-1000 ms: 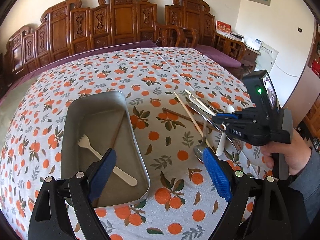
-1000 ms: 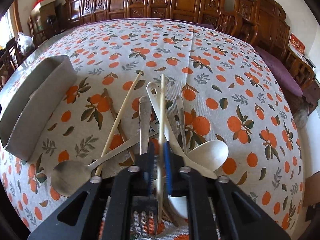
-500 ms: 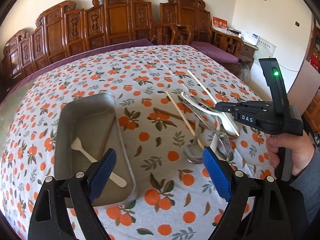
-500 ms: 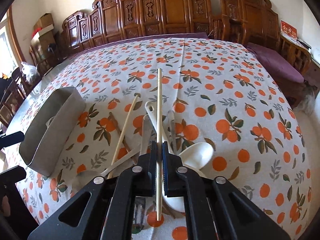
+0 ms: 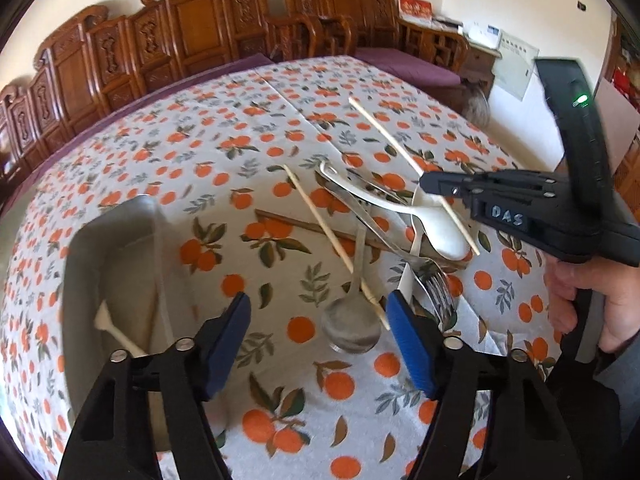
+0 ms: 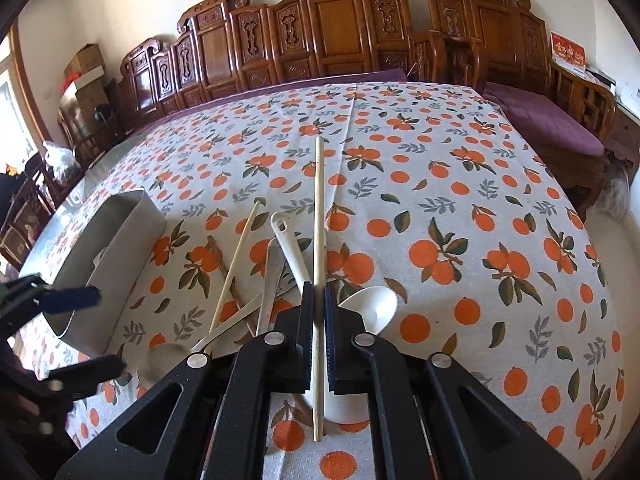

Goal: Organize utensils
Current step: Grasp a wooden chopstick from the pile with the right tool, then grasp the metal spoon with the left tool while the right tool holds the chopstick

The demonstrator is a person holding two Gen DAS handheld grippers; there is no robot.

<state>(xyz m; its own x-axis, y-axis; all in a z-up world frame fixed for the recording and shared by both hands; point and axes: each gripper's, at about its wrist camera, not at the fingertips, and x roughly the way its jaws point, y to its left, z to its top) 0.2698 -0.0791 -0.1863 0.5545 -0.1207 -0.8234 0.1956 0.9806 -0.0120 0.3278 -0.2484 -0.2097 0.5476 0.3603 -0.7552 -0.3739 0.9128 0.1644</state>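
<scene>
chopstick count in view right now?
4, maybe more hidden. Light chopstick clamped in right gripper; second light chopstick on the pile; dark chopstick under the pile; another dark chopstick inside the metal tray.

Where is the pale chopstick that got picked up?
The pale chopstick is clamped in the right gripper, lifted above the white spoon and the other utensils, right of the metal tray.

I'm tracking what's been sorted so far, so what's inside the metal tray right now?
Inside the metal tray lies a pale wooden fork and a thin brown stick, probably a chopstick. The left gripper covers the near end, so anything there cannot be seen.
</scene>
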